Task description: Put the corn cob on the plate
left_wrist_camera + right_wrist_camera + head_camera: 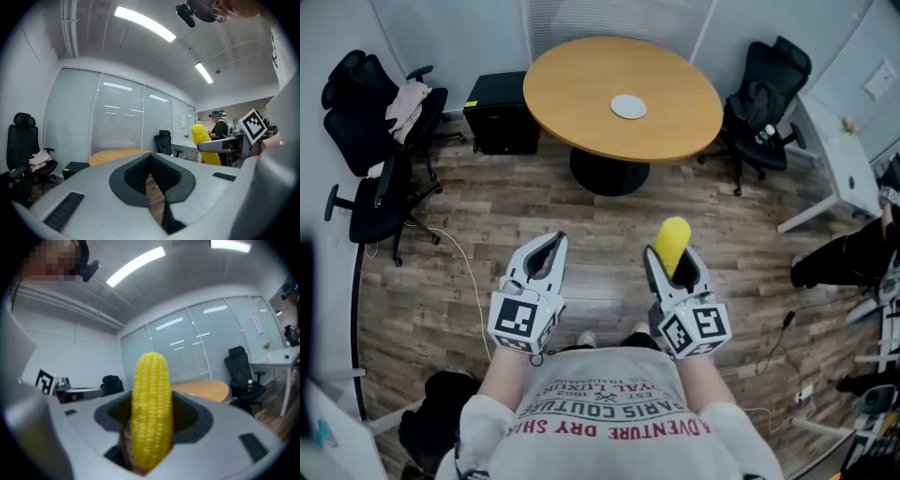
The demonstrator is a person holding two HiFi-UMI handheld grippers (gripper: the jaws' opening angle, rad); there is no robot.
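The right gripper [673,264] has its jaws clamped on the corn cob [672,244]. The cob sits between the two jaws and stands up lengthwise. Its rounded yellow tip rises past the jaw tips, and its lower end is down inside the jaw opening. The kernels are bright yellow and in regular rows.

To the left of these jaws, at about the same height, is the left gripper [546,251]. Its jaws are together at the tips and nothing is between them. Only a narrow slit behind the tips shows the wooden floor [581,234].

Ahead of both jaw pairs, well apart from them, stands a round wooden table [581,84]. The plate [628,107], small and pale, lies on its top, and nothing is on it. It is far in front of the jaws, roughly between the lines of the two grippers.

Beyond the left jaws, to the left side, is a black office chair [380,141] with a cloth on it. Another black chair [764,94] is beyond the right jaws, beside the table.
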